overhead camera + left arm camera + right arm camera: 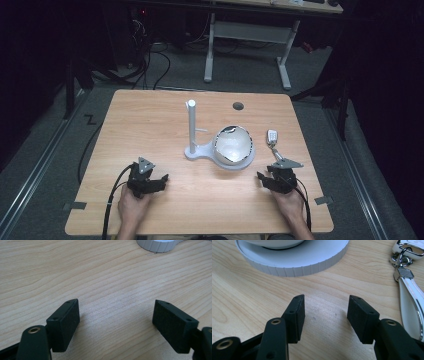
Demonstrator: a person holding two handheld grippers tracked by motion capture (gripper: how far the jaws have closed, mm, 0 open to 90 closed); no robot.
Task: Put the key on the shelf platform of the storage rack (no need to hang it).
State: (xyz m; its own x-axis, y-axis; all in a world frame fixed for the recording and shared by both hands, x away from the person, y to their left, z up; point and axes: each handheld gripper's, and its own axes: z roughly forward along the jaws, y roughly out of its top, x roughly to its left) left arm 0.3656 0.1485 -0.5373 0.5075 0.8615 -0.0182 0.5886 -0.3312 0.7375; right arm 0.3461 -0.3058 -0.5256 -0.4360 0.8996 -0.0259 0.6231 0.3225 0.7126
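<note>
Bowl [233,144], white and tipped on its side, sits on the round ribbed base of a white stand [196,152] near the middle of the wooden worktop [150,115]; a thin post rises from the stand's narrow end, to the bowl's left. A white key fob [272,135] on a metal ring with a pale strap lies on the wood just to the right of the stand, apart from it.

My left gripper [161,180] rests low on the near left part of the worktop, well apart from the stand. In the left gripper view its black fingers [65,321] stand wide apart with bare wood between them, holding nothing.

My right gripper [264,176] rests at the near right, close to the strap's end. In the right gripper view its fingers [295,315] are parted less widely, also empty, with the ribbed base straight ahead and the strap just beside the right finger, not touching it as far as I can tell.
</note>
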